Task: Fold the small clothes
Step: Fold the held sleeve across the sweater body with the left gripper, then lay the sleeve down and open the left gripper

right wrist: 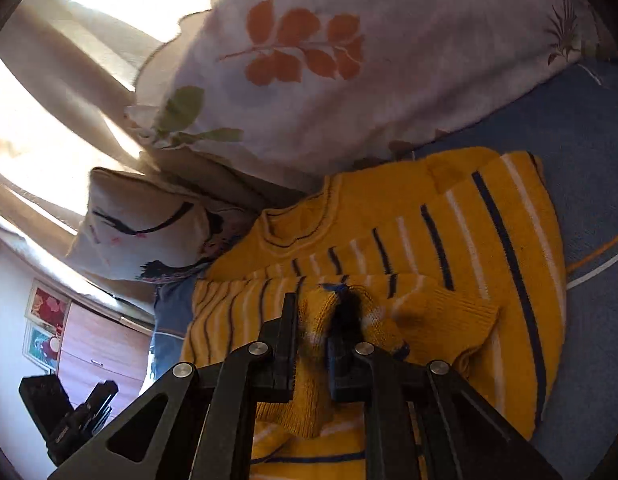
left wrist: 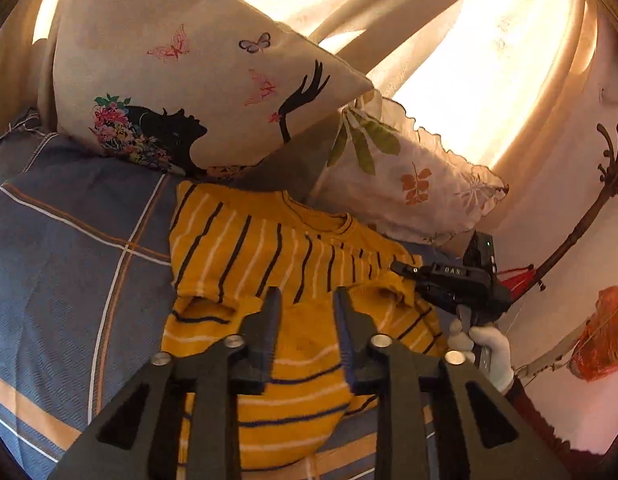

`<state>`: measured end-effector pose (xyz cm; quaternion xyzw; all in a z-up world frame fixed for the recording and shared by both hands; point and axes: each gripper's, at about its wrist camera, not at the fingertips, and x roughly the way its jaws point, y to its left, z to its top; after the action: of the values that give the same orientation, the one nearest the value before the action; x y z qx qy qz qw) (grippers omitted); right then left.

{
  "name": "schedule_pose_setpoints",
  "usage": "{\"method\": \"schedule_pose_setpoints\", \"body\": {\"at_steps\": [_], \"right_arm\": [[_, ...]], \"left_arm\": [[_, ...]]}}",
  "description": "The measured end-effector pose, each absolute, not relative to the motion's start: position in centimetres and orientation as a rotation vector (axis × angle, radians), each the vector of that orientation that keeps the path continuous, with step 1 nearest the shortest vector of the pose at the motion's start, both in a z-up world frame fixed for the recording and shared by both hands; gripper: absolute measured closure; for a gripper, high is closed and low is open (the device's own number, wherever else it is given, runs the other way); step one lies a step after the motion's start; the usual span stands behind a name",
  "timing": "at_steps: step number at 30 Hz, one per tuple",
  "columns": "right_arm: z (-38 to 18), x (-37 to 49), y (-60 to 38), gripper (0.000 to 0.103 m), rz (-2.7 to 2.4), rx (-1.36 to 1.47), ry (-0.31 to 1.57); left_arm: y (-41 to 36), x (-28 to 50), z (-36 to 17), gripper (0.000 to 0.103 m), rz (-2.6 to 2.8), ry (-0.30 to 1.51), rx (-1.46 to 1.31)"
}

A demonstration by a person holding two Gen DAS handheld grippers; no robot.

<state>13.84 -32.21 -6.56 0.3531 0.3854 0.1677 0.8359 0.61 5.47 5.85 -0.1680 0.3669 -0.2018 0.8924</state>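
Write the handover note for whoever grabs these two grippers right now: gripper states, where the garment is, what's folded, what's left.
Left gripper: jaws apart, nothing clamped, hovering over the yellow striped sweater.
Right gripper: shut on a bunched fold of the sweater's knit.
Sweater lies on the blue checked bedsheet, collar toward the two pillows: the butterfly pillow and the leaf-print pillow.
Done: lower part appears turned up over the body, still rumpled.
Left: lay down the right-hand fold, release, smooth, finish folding.
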Motion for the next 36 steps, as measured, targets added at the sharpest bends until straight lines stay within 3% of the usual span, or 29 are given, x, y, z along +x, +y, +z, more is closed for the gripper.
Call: {"method": "schedule_pose_setpoints", "body": {"at_steps": [1,5,8,10,14,16,18,19,20,23,28,29,30,31,32,36], "right_arm": [[-7.6,14.3,-32.4,0.089,0.358,0.775,0.827],[-8.2,14.3,-32.9,0.087,0.399,0.803,0.804],[-6.6,13.2,-32.7,0.073,0.416,0.734,0.796],[-5.1,11.7,-32.8,0.054,0.414,0.677,0.769],[-2.2,8.2,-34.2,0.043,0.400,0.561,0.701],[-1.1,7.0,-34.2,0.031,0.354,0.433,0.675],[-0.6,6.6,-32.9,0.028,0.304,0.267,0.670],[-0.5,6.7,-32.1,0.028,0.293,0.193,0.673],[-0.5,7.0,-31.1,0.028,0.300,0.126,0.677],[-0.9,8.6,-28.3,0.027,0.305,-0.073,0.676],[-3.1,12.8,-24.6,0.027,0.311,-0.244,0.724],[-3.6,13.3,-24.2,0.028,0.335,-0.246,0.751],[-3.9,13.6,-23.9,0.050,0.367,-0.219,0.780],[-4.0,13.8,-24.2,0.082,0.400,-0.162,0.810],[-3.6,13.8,-24.6,0.089,0.422,-0.105,0.811],[-0.3,12.9,-27.3,0.094,0.438,0.063,0.728]], "left_arm": [[5.7,0.4,5.2,0.057,-0.396,0.775,-0.320],[6.8,1.3,2.4,0.051,-0.331,0.860,-0.266],[6.8,3.2,0.1,0.048,-0.302,0.919,-0.240],[6.4,4.4,-1.3,0.048,-0.277,0.962,-0.212],[4.9,5.5,-2.7,0.048,-0.303,1.012,-0.187],[4.3,5.5,-3.0,0.048,-0.305,1.021,-0.169],[4.0,5.5,-2.9,0.060,-0.300,1.022,-0.162],[3.9,5.5,-2.9,0.076,-0.294,1.026,-0.158],[3.9,5.5,-2.9,0.085,-0.289,1.030,-0.158],[4.2,5.3,-2.5,0.095,-0.286,1.016,-0.169],[4.6,4.6,-1.3,0.096,-0.278,0.977,-0.186],[4.7,4.5,-1.0,0.097,-0.277,0.969,-0.191],[4.9,4.3,-0.7,0.098,-0.277,0.959,-0.195],[5.1,4.1,-0.3,0.098,-0.277,0.948,-0.201],[5.4,4.1,0.4,0.098,-0.279,0.933,-0.208],[6.1,5.7,3.8,0.098,-0.295,0.865,-0.239]]}}
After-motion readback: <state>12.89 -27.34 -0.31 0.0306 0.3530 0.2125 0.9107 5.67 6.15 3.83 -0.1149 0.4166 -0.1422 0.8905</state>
